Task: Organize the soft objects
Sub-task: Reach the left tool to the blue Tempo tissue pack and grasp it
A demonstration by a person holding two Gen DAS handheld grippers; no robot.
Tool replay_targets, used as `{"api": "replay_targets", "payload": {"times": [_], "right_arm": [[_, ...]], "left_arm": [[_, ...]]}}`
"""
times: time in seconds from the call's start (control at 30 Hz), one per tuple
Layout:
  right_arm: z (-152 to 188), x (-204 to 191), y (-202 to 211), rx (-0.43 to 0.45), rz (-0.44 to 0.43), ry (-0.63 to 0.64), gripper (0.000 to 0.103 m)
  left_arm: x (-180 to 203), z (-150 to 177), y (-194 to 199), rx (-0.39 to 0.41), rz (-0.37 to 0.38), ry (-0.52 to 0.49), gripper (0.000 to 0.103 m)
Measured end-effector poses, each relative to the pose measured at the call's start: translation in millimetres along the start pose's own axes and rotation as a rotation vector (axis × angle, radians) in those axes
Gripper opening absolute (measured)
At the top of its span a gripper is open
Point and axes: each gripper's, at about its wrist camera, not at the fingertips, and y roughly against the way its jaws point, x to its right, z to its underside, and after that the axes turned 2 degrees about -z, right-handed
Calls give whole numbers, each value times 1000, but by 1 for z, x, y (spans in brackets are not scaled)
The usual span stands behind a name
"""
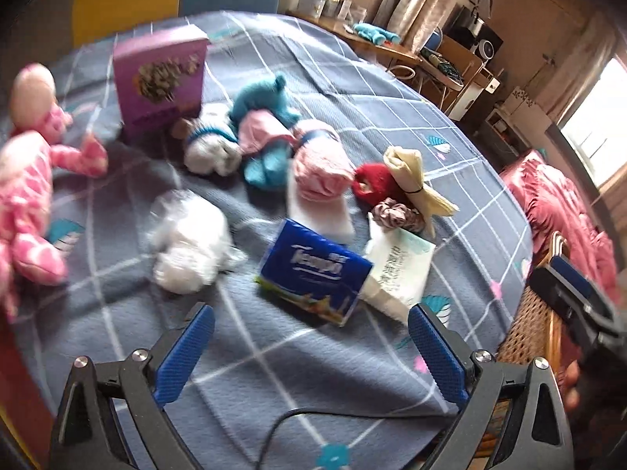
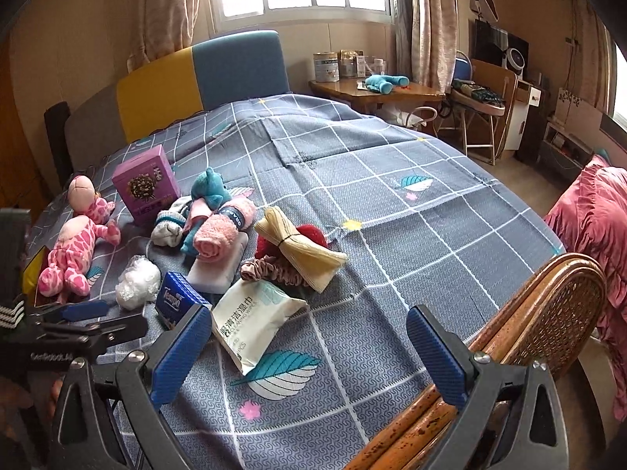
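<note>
Soft things lie in a heap on the checked bed cover (image 2: 392, 203): a pink spotted doll (image 2: 76, 241), a blue plush (image 2: 211, 190), a rolled pink towel (image 2: 217, 237), white socks (image 2: 168, 227), a red woolly item (image 2: 309, 233), a cream cloth bundle (image 2: 298, 248), a scrunchie (image 2: 270, 270), a white plastic-wrapped wad (image 2: 137, 282), a blue Tempo tissue pack (image 1: 313, 270) and a wet-wipes pack (image 2: 250, 313). My left gripper (image 1: 311, 327) is open and empty, just in front of the tissue pack. My right gripper (image 2: 309, 327) is open and empty, above the cover near the wipes.
A purple box (image 2: 145, 188) stands behind the heap. A white foam block (image 2: 219, 268) lies under the towel. A wicker chair (image 2: 548, 313) stands at the bed's right edge. A desk (image 2: 376, 92) and pink bedding (image 2: 591, 215) are to the right.
</note>
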Motion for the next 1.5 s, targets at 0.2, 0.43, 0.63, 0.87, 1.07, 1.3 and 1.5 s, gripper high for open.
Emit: {"api": "replay_targets", "payload": {"times": [0.2,0.43,0.63,0.87,1.07,1.3,1.5], "right_arm": [[3,4,-4,-3,-24,-14,102],[3,5,-7,-6,-68,-16,102],[3,6,-9,-15,-79,-28,100],[3,4,-12,-35,-57,-21,100],[3,7,-12,-41,-52,-38,100],[3,8,-12,-39,-88,-48,100],[4,10,-11,-29,-112,-64,100]], "left_arm": [[-7,-15,-25,-37,63,226,92],[-12,-16,-48,-55,28,328,67],[-6,-12,-38,6,36,257,39],[-12,-4,-14,8,72,134,20],[-20,5,-23,-29,98,178,28],[-7,-13,-26,16,72,208,73],[-5,-26,-59,-37,-2,208,71]]}}
